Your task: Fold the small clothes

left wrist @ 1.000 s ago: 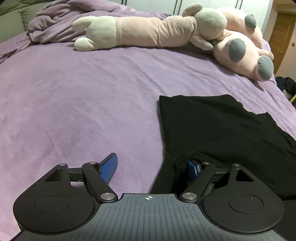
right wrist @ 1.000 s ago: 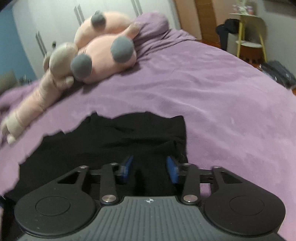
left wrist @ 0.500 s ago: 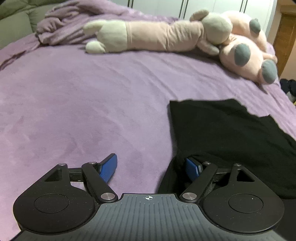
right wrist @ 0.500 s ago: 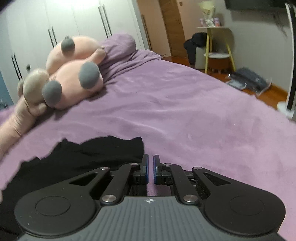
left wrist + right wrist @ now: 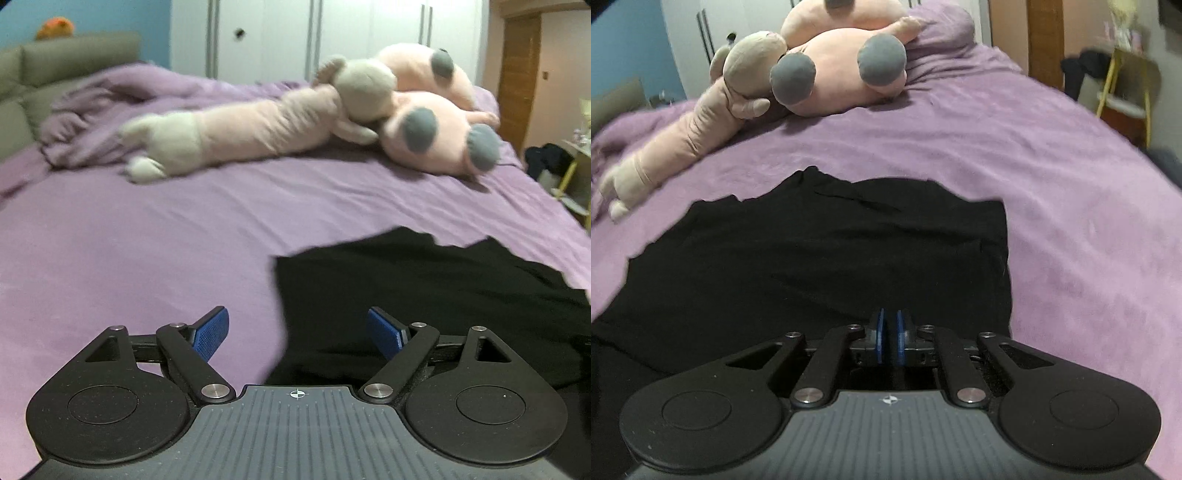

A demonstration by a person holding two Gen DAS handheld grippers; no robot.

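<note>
A black garment [image 5: 424,291] lies spread on the purple bed; it also shows in the right wrist view [image 5: 820,266]. My left gripper [image 5: 297,332] is open, its jaws straddling the garment's near left edge, the right pad over the cloth and the left pad over the sheet. My right gripper [image 5: 889,334] is shut at the garment's near edge; the blue pads are pressed close, and whether cloth is pinched between them is hidden.
The purple bed sheet [image 5: 129,240] stretches left and far. Two pink plush toys [image 5: 424,122] lie at the far side, also seen in the right wrist view [image 5: 827,70]. A rumpled purple blanket [image 5: 96,110] is far left. A yellow chair [image 5: 1126,88] stands beyond the bed's right edge.
My right gripper closed from open to shut at the garment's near edge, then swung its view back over the cloth. My left gripper stayed open and tilted up.
</note>
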